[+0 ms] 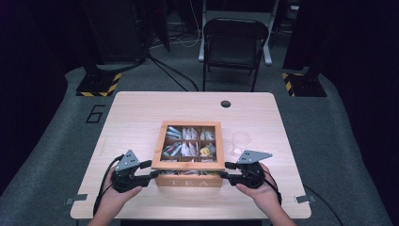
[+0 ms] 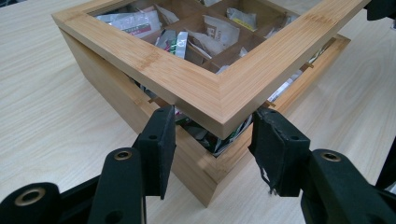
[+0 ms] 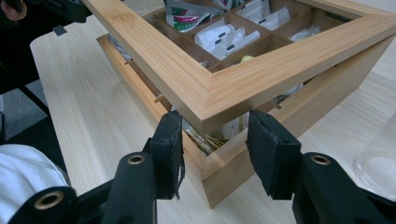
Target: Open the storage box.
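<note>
I have the left gripper (image 2: 212,140) and right gripper (image 3: 215,144) half open, each straddling a front corner of the glass-paned bamboo lid (image 1: 190,145) without clamping, so it lifts evenly off the wooden tea box (image 1: 189,179) mid-table.

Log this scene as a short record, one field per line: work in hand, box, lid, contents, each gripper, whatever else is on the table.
work in hand: lifting the lid of a wooden tea box
lid: raised at the front corners, a gap shows above the box
contents: tea bags in compartments
left gripper: jaws either side of the lid's front left corner, under its edge; grip unclear
right gripper: same at the front right corner
table: light wood
also there: clear cup right of the box
</note>
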`<action>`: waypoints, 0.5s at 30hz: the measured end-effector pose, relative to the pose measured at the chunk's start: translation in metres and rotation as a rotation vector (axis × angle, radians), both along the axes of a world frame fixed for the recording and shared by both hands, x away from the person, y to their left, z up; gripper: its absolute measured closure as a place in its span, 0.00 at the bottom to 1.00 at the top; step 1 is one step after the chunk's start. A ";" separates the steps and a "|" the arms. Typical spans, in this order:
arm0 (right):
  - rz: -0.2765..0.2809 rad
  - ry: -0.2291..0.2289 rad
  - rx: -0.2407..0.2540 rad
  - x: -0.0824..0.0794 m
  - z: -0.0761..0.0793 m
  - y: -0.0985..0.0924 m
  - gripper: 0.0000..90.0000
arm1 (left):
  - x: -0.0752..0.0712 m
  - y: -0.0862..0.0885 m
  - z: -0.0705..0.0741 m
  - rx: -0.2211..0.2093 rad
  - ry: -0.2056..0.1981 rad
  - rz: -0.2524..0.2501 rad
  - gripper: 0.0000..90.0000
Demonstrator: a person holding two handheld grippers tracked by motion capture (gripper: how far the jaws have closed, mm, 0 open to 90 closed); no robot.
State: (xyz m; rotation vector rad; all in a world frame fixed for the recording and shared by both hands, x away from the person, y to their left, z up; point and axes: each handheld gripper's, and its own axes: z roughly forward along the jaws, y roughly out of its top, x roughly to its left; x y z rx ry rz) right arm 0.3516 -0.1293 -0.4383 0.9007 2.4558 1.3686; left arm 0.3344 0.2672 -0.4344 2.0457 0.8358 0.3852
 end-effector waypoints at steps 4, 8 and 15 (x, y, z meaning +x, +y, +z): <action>-0.004 0.006 -0.009 0.001 0.003 0.001 0.61 | 0.000 -0.001 0.003 0.004 -0.005 0.000 0.55; -0.006 -0.004 -0.002 0.004 0.008 0.002 0.61 | 0.002 0.000 0.012 -0.007 -0.010 0.002 0.56; -0.014 -0.020 0.003 0.008 0.019 0.000 0.59 | 0.006 0.000 0.022 -0.020 -0.013 0.004 0.55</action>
